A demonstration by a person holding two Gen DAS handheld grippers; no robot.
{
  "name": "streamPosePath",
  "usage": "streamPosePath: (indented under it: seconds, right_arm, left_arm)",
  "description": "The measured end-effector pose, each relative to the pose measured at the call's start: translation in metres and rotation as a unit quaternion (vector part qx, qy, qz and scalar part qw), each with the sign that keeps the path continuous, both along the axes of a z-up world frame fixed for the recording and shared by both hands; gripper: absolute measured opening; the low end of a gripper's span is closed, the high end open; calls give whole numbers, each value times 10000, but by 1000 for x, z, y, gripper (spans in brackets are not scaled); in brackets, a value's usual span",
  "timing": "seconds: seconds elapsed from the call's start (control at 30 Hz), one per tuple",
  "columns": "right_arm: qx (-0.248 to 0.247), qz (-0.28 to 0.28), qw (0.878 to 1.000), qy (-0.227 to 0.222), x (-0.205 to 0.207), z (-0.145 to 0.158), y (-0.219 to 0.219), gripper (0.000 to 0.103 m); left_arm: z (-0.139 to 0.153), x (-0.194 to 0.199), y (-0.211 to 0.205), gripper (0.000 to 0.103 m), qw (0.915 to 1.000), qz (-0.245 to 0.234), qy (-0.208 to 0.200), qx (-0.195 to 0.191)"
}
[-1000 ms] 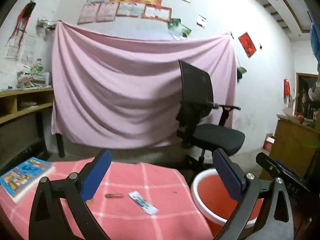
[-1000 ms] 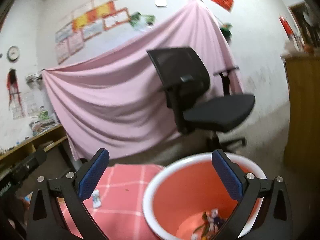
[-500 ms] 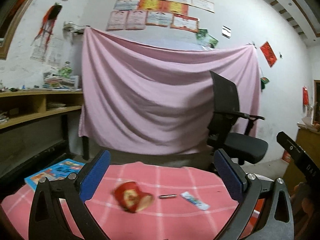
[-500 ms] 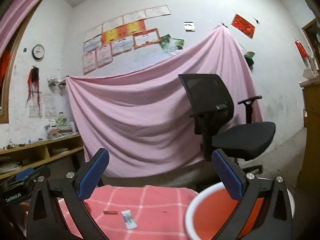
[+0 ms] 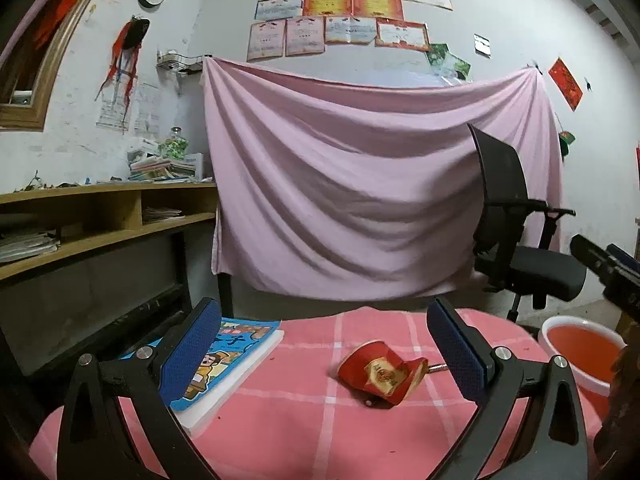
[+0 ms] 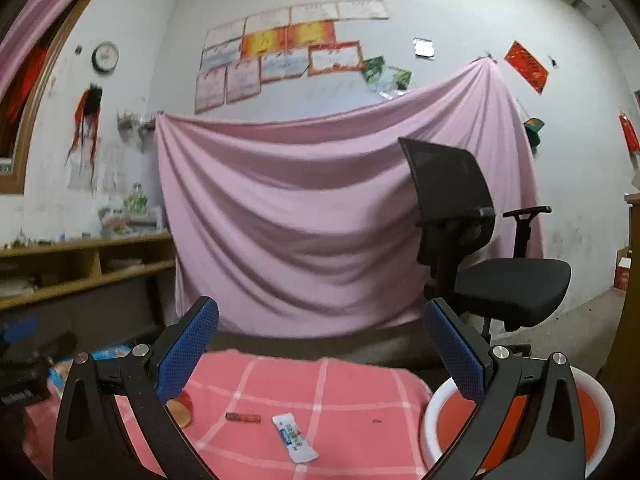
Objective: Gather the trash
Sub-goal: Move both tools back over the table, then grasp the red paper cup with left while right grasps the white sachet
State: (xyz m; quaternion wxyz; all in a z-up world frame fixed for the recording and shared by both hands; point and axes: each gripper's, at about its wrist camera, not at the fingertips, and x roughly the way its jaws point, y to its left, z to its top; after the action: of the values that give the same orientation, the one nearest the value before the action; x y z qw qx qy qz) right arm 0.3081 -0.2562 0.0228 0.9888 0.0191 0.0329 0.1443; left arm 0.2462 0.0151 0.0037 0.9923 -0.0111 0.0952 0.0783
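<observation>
A crushed red cup [image 5: 382,374] lies sideways on the cloth; a white sachet [image 6: 294,437] lies flat.

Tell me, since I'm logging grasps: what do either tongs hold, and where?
Nothing. Left tongs and right tongs are both open and empty.

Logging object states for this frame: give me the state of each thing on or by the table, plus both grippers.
left gripper: open, empty
right gripper: open, empty
red paper cup: crushed, lying on its side
white sachet: lying flat on the cloth
small red stick: lying flat
book: closed, flat
basin: upright, contents hidden here
</observation>
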Motion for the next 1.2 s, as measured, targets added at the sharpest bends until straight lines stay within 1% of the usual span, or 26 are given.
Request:
streamPosePath:
  seconds: [0.1, 0.17, 0.23, 0.27, 0.33, 0.43, 0.53, 0.57, 0.6, 0.67, 0.73, 0.8, 0.83, 0.87, 0.9, 0.93, 1.0, 1.07, 1.13, 1.2]
  right_arm:
    - [-201, 12, 9996, 202, 6, -6, 9, 103]
    - [-418, -3, 9982, 440, 12, -11, 14, 103]
    - [-652, 19, 9947, 792, 22, -18, 16, 103]
    - [-727, 18, 9929, 939, 26, -22, 17, 103]
    - [-826, -15, 9887, 1255, 34, -31, 16, 103]
    - [-754, -75, 9783, 1930, 53, -45, 9, 103]
    - [-435, -2, 9699, 2396, 66, -54, 1, 102]
    - [-353, 17, 9682, 2475, 67, -55, 0, 97]
    - [-285, 47, 9660, 2570, 70, -57, -2, 95]
    - [-295, 110, 9601, 2780, 76, -61, 0, 86]
    - [-341, 292, 9543, 2953, 80, -66, 4, 81]
    - [-382, 460, 9503, 3054, 81, -68, 9, 80]
    - [-398, 604, 9474, 3117, 82, -70, 12, 80]
    - [-403, 686, 9455, 3157, 83, -71, 14, 80]
    - [-414, 742, 9436, 3199, 84, -72, 15, 79]
    - [-431, 779, 9418, 3243, 85, -73, 17, 75]
    - [-440, 841, 9383, 3326, 87, -75, 18, 74]
    - [-434, 870, 9357, 3392, 89, -77, 18, 72]
    - [-427, 903, 9338, 3437, 90, -78, 19, 72]
    - [-427, 936, 9321, 3473, 92, -79, 19, 72]
  left_arm:
    - [-7, 10, 4, 101, 9995, -90, 307, -72]
    - [-13, 21, 4, 101, 9980, -35, 616, -131]
    - [-19, 31, 4, 101, 9958, 36, 908, -134]
    - [-22, 37, 3, 101, 9942, -2, 1059, -167]
    - [-26, 43, 3, 101, 9922, -80, 1228, -222]
    - [-31, 48, 1, 100, 9901, -221, 1357, -290]
    - [-34, 56, -1, 99, 9868, -349, 1546, -322]
    - [-34, 59, -1, 95, 9859, -384, 1597, -331]
    - [-34, 61, -2, 93, 9849, -444, 1639, -341]
    - [-36, 65, -4, 82, 9825, -583, 1731, -351]
    - [-39, 69, -6, 74, 9793, -747, 1851, -339]
    - [-40, 71, -7, 72, 9768, -900, 1909, -369]
    - [-41, 72, -8, 70, 9750, -1026, 1927, -420]
    - [-40, 73, -8, 63, 9737, -1112, 1937, -452]
    - [-40, 73, -9, 59, 9718, -1222, 1956, -484]
    - [-42, 75, -11, 53, 9695, -1330, 2001, -487]
    - [-43, 79, -14, 46, 9657, -1447, 2107, -453]
    - [-44, 84, -19, 31, 9620, -1518, 2230, -423]
    - [-46, 89, -23, 26, 9585, -1570, 2344, -409]
    - [-45, 91, -24, 23, 9568, -1598, 2391, -421]
